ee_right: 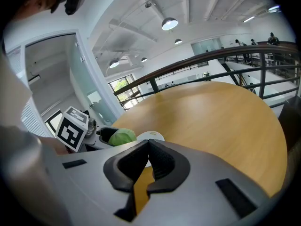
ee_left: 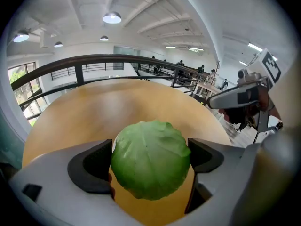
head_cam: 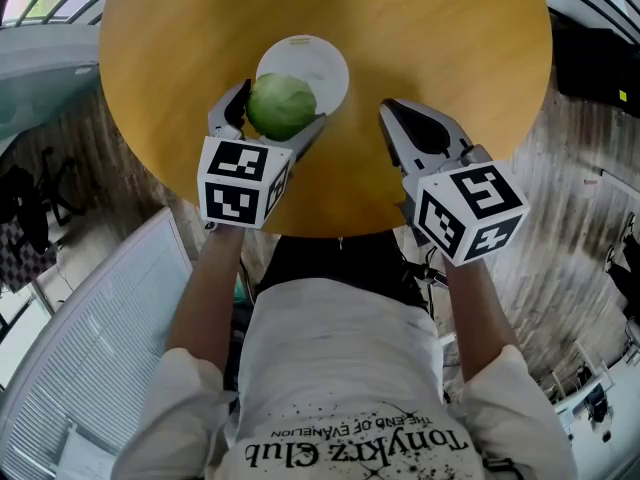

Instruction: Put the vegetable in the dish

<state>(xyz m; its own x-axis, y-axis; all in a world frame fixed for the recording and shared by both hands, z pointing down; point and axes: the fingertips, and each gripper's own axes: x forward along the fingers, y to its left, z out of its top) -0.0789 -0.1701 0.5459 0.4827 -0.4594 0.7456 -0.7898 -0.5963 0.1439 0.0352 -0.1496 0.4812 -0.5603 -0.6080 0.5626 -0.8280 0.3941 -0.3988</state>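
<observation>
The left gripper [head_cam: 277, 118] has its jaws spread round a green cabbage [head_cam: 281, 106] and pinches it from both sides; in the left gripper view the dark pads [ee_left: 94, 166] press against the flanks of the round, leafy head, and wood shows beneath it. In the head view the cabbage overlaps the near-left rim of a small white dish [head_cam: 318, 60]; the right gripper view shows it just to the left of that dish [ee_right: 153, 135]; whether it touches the dish I cannot tell. The dish stands on a round wooden surface [head_cam: 440, 38], towards the edge nearest the person.

The right gripper [head_cam: 392, 111] is to the right of the dish and apart from it, over the near edge of the surface; its jaws are pressed together at the tips with nothing between them, and only a sliver of wood shows through the gap lower down. Each gripper carries its marker cube, the left one [head_cam: 243, 180] and the right one [head_cam: 470, 211], both close to the person's body; bare forearms and a white printed shirt [head_cam: 345, 368] fill the bottom of the head view.

Beyond the surface a dark railing [ee_left: 94, 60] curves round its far side; round ceiling lamps [ee_left: 112, 17] hang overhead.
</observation>
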